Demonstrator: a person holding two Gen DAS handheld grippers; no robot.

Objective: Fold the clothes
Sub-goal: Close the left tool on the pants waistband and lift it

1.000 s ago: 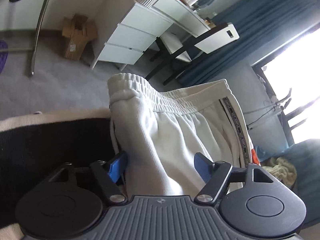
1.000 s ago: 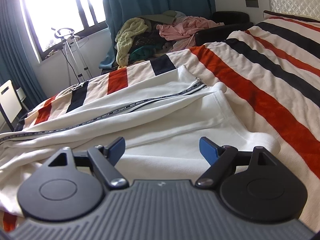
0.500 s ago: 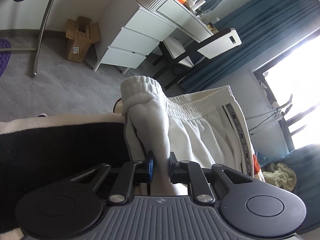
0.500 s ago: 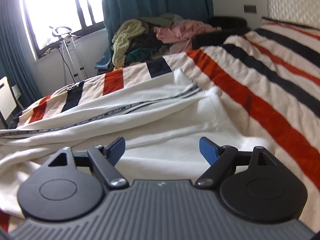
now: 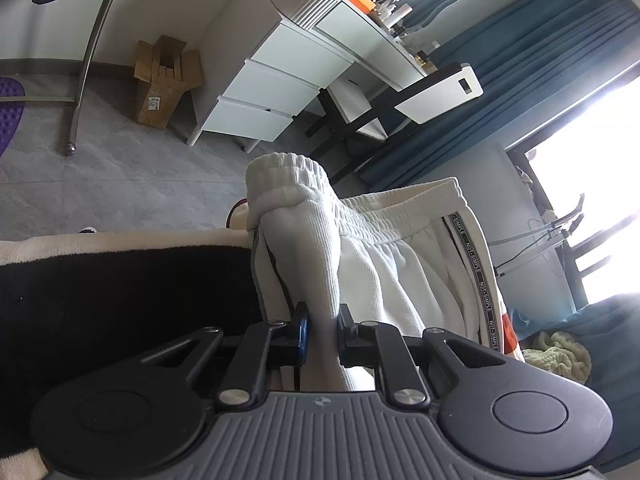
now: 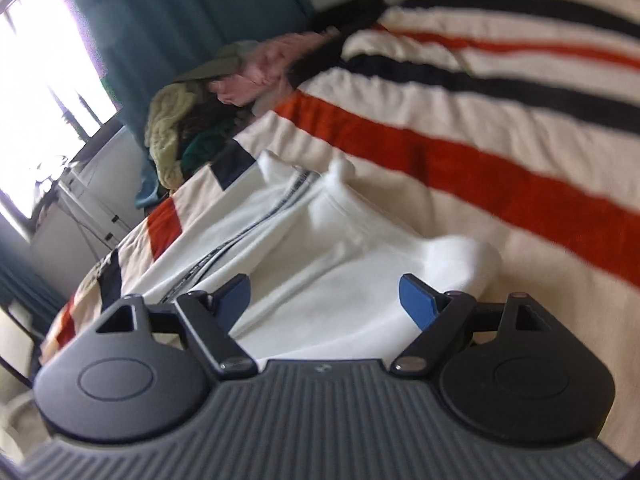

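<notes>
White sweatpants [image 5: 372, 248] with a black lettered side stripe lie on a striped bed blanket [image 6: 460, 160]. In the left wrist view my left gripper [image 5: 322, 334] is shut on a bunched fold of the pants just below the elastic waistband [image 5: 288, 172], which stands up above the fingers. In the right wrist view my right gripper [image 6: 326, 296] is open and tilted, hovering over the leg end of the white sweatpants [image 6: 340, 256] with cloth beneath the blue pads but nothing pinched. The view is blurred by motion.
Past the bed edge are a grey floor [image 5: 120, 168], a white drawer unit [image 5: 276, 84], a cardboard box [image 5: 160, 80] and a chair [image 5: 400, 104]. A heap of clothes [image 6: 208, 108] lies beyond the bed by the blue curtain [image 6: 180, 32] and window.
My left gripper went from open around the pants to shut on the fold and has lifted the waistband. My right gripper stayed open while rolling and moving closer over the pant leg.
</notes>
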